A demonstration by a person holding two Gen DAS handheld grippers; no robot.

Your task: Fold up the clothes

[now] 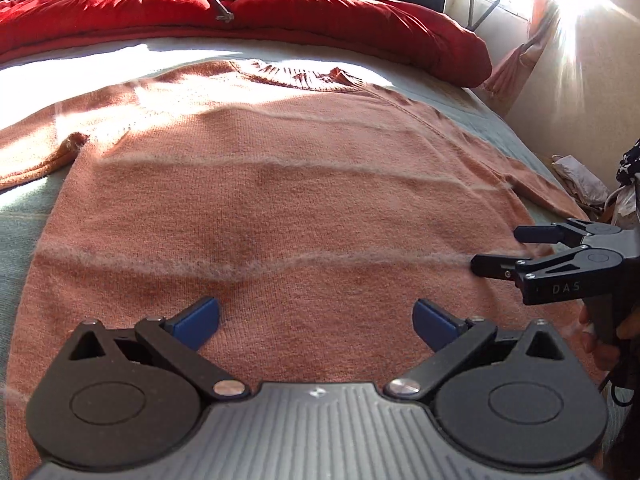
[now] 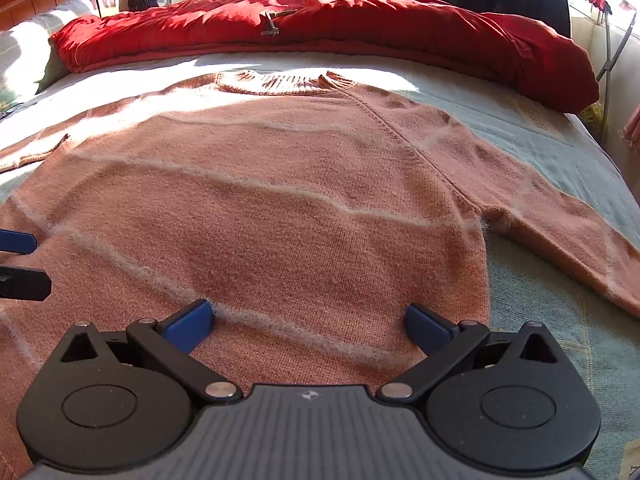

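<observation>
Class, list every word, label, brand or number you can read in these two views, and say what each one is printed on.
"DAS": pale letters on the black body of the right gripper, seen from the left wrist view.
Small emblem on the grey body behind the left gripper: a mark, no readable letters.
The sweater shows no text.

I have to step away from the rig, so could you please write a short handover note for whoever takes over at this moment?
Left gripper: open, empty, over the lower middle of the sweater.
Right gripper: open, empty, over the sweater's lower right part, near its side edge.
Sweater: lies flat, front up, on the bed, collar toward the red duvet, both sleeves spread outward.
Done: garment laid out; no fold shows.
Left: all the folding, probably sleeves in first, then the body.
</observation>
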